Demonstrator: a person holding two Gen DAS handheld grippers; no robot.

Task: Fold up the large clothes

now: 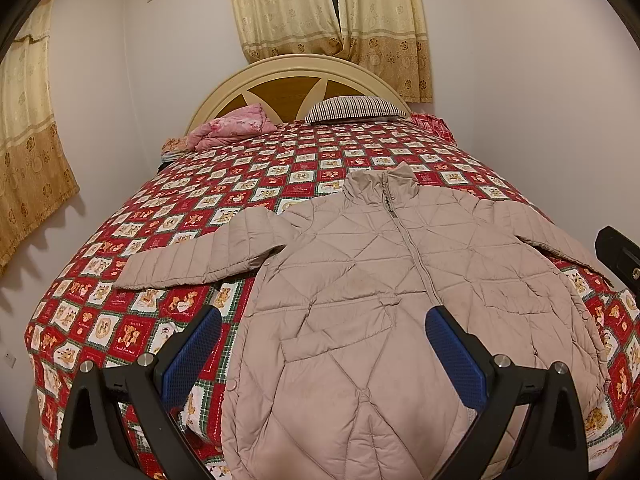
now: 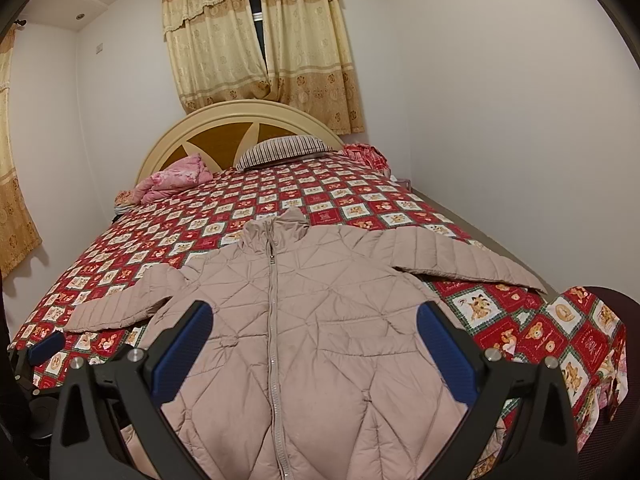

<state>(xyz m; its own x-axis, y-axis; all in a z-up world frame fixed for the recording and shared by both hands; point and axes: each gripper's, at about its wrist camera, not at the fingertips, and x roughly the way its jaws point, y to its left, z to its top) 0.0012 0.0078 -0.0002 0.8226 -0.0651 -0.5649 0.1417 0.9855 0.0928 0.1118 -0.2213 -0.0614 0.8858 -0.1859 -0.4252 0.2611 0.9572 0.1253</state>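
Note:
A beige quilted puffer jacket (image 1: 360, 280) (image 2: 304, 320) lies flat and zipped, front side up, on the near end of the bed, collar toward the headboard and both sleeves spread sideways. My left gripper (image 1: 322, 320) hovers open above the jacket's lower left part, its blue pads wide apart and empty. My right gripper (image 2: 314, 316) hovers open above the lower middle of the jacket, nothing between its pads. In the right wrist view the left gripper's fingertip (image 2: 46, 346) shows at the left edge, by the left sleeve cuff.
The bed carries a red patchwork quilt (image 1: 280, 168) (image 2: 360, 208) with bear prints. A pink folded blanket (image 1: 232, 128), a striped pillow (image 1: 352, 108) and a red cloth (image 1: 430, 122) lie by the headboard (image 1: 296, 80). White walls close in on both sides; curtains hang behind.

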